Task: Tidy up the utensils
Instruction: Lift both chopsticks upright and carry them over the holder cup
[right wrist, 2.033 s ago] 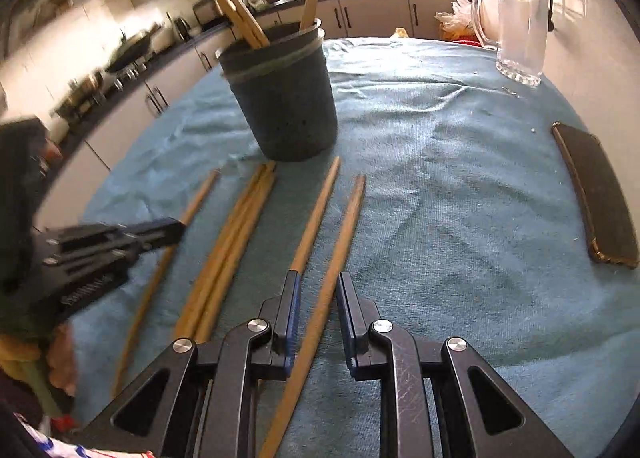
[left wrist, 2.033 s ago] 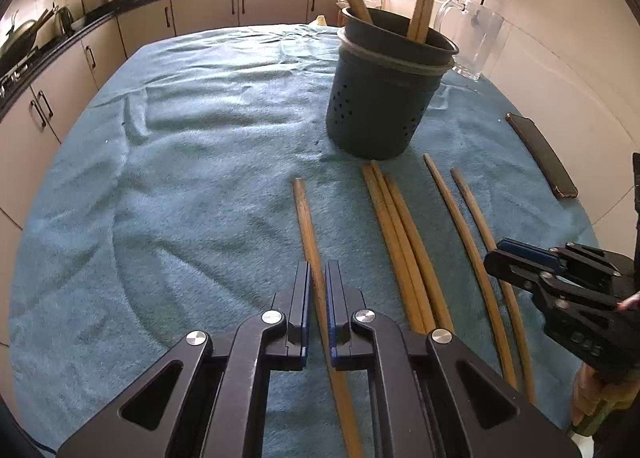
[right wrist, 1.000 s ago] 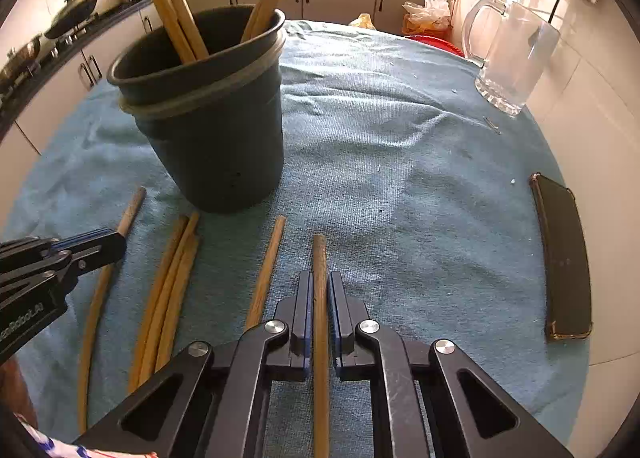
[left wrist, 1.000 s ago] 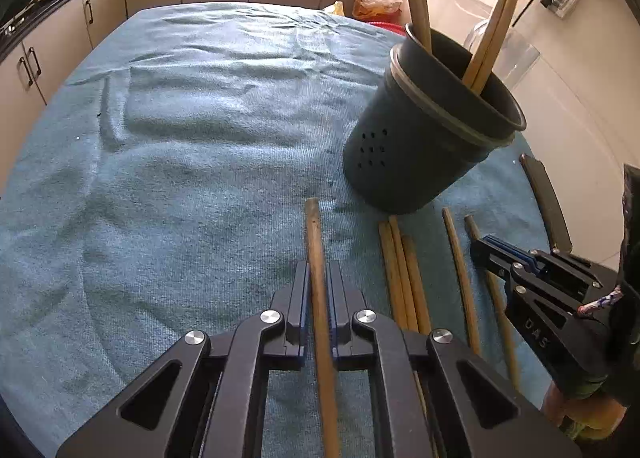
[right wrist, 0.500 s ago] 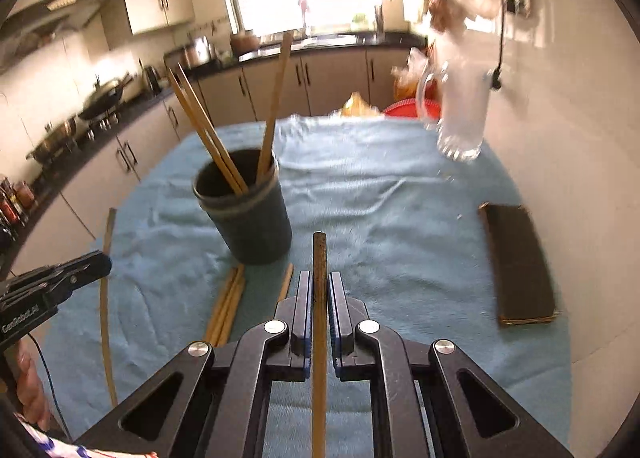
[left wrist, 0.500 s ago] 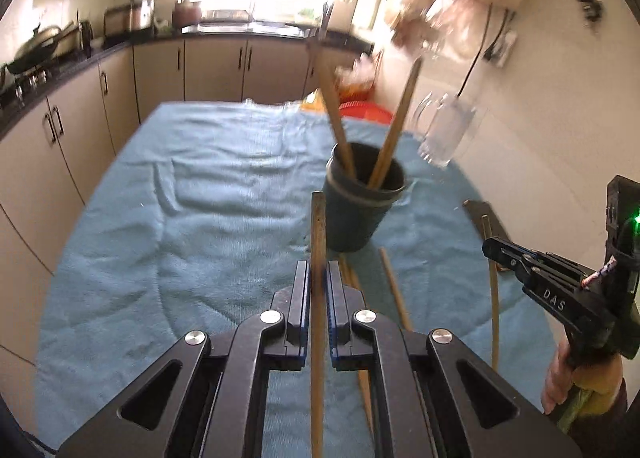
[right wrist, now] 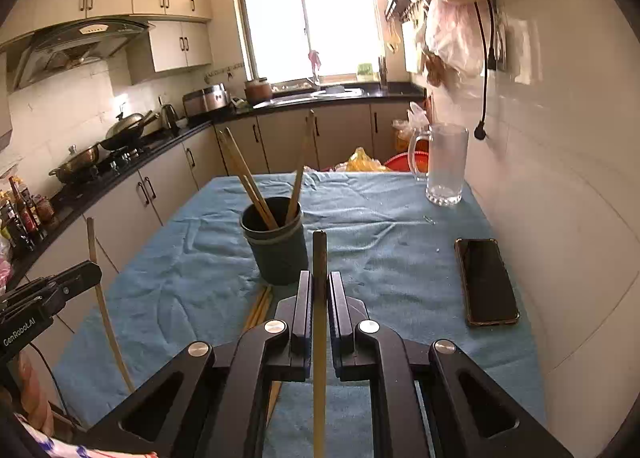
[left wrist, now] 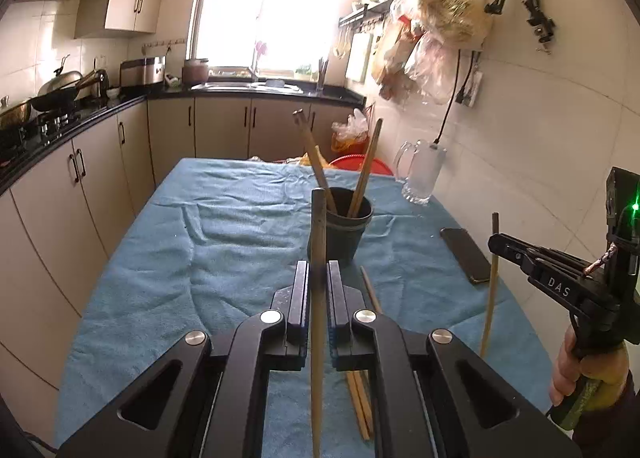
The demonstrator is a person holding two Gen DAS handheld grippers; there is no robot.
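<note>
Item: wooden chopsticks, loose set, being gathered into one holder

Left gripper (left wrist: 318,290): clenched on a single chopstick (left wrist: 318,258), pinched along its length so the shaft runs straight out between the jaws and its blunt end stands clear ahead. Held this way, lengthwise and raised off the cloth, the stick is judged ready to be tipped end-first into the holder

Right gripper (right wrist: 319,298): likewise clamped on one chopstick (right wrist: 319,278), same lengthwise hold, tip forward and aimed toward the holder. In the left wrist view this stick hangs nearly upright from the jaws, over the right edge of the table

Holder (right wrist: 276,242): dark round utensil cup with a paler band below the rim, upright near the middle of the table. Three chopsticks already lean inside, heads splayed against the rim. It is placed centrally, probably so either hand can reach it

Remaining stock: several chopsticks (left wrist: 360,398) lie flat on the cloth on the near side of the holder, roughly parallel, some touching

Appearance of the sticks: long, slim, light brown wood, darker at the thick end, square-cut tips, plain

Table (right wrist: 380,226): covered in a rumpled blue towel cloth. A glass mug (right wrist: 446,166) stands at the far right corner; a dark phone (right wrist: 486,282) lies flat along the right edge, well apart from the holder

Progress, as judged: partly done; two sticks in hand, more waiting
</note>
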